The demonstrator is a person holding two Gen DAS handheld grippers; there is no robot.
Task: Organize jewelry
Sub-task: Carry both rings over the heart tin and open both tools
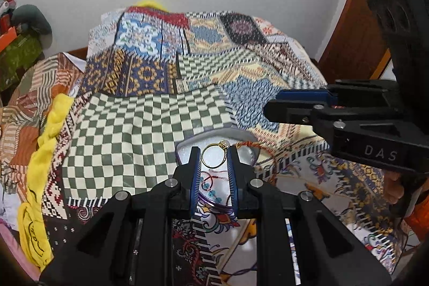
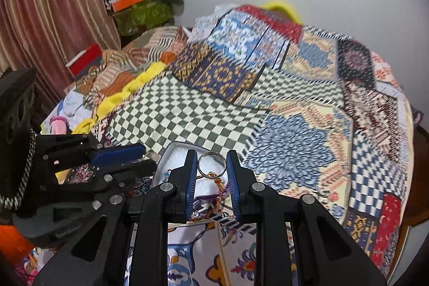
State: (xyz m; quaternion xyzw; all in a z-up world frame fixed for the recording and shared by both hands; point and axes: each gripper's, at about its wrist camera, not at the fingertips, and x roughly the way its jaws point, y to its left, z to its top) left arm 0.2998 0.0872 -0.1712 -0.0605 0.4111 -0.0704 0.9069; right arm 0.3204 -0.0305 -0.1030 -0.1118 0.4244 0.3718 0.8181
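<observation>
Jewelry is in both our tongs over the white-lined silver tray (image 1: 242, 137) on the bed: left tongs (image 1: 213, 156) pinch a gold stone-set ring (image 1: 214, 156), right tongs (image 2: 211, 164) a plain silver ring (image 2: 211, 164), and either hoop could squirt sideways into the patchwork quilt (image 1: 150, 119).

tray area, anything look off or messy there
Mostly tidy. The left gripper holds a gold ring, the right gripper a silver ring, both above the white tray. One oddity: a tangled orange thread bracelet trails over the tray's edge.
</observation>
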